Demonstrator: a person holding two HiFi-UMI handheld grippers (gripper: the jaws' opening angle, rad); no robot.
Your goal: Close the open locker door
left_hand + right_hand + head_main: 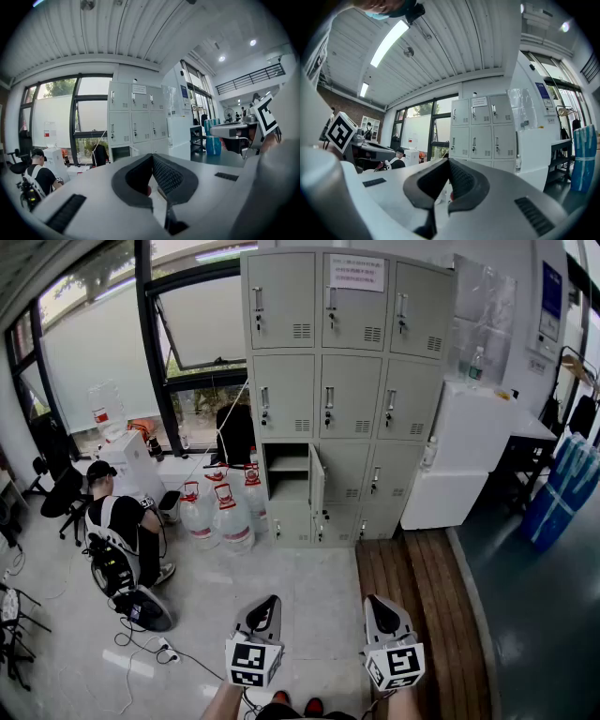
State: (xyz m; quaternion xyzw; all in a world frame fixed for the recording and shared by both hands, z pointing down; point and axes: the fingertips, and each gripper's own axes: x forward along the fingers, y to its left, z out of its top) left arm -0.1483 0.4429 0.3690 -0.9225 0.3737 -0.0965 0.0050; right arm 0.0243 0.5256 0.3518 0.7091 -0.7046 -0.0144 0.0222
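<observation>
A grey bank of lockers stands against the far wall, well ahead of me. One compartment in its left column is open, and its door swings out to the right, edge-on to me. The left gripper view shows the lockers small and distant, as does the right gripper view. My left gripper and right gripper are held side by side low in the head view, far short of the lockers. Both are shut and hold nothing: left, right.
A person sits on the floor at the left, near cables. Water jugs stand left of the lockers, a white cabinet to their right. A wooden strip runs along the floor; blue packs sit at far right.
</observation>
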